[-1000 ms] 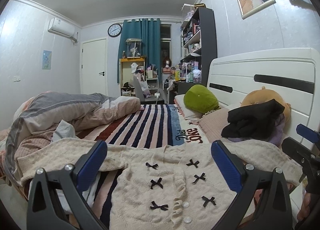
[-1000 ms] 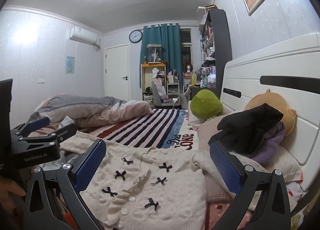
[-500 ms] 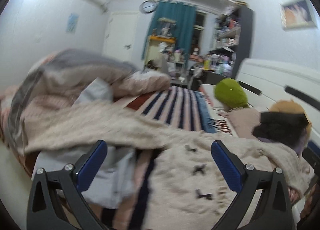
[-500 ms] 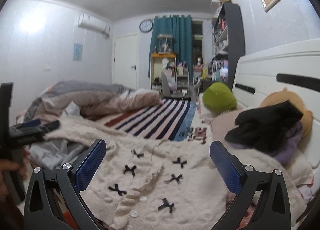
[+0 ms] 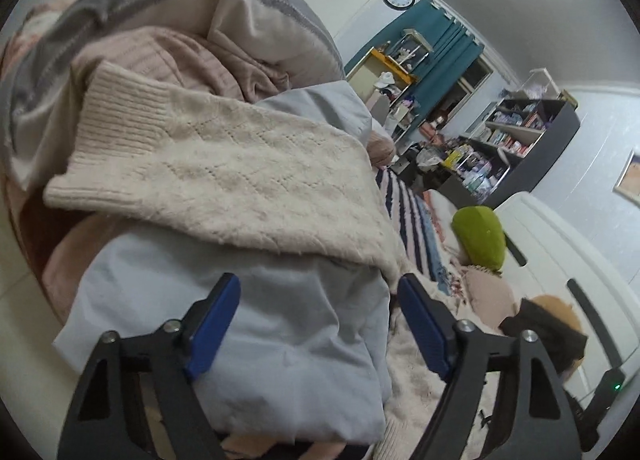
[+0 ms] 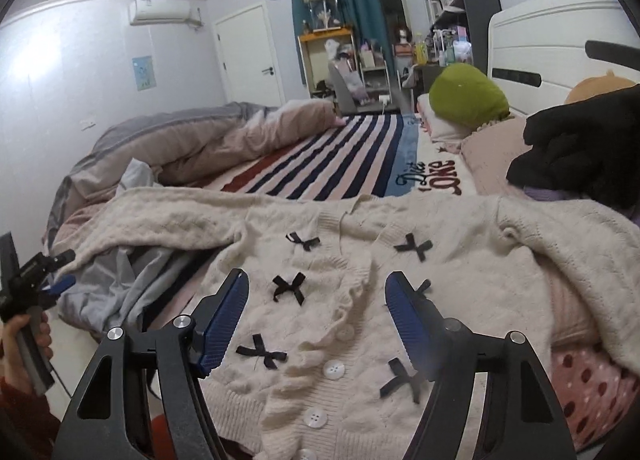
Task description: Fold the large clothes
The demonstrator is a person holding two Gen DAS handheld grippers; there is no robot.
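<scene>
- The left gripper has swung away from the cardigan's body and dropped toward its outstretched sleeve; a second ago it looked level across the whole bed.
- Its jaws stand wide and hold nothing. The sleeve's ribbed cuff lies ahead of and above the fingertips, while a pale blue cloth fills the gap between the fingers and spreads beneath them.
- The right gripper has come lower and closer over the cream cardigan, which was farther ahead of it a second ago. Its jaws are also wide and empty.
- The cardigan is spread face-up on the striped bedsheet; its button band and black bows sit between and just ahead of the right fingers.
- From the right view, the left gripper hovers at the far sleeve end, well apart from the right one.
- Judgement: the fold has not started; both grippers look to be lining up for a first grasp, the left on the sleeve for folding inward.
- Risk: the blue cloth under the sleeve could be pinched along with it.
</scene>
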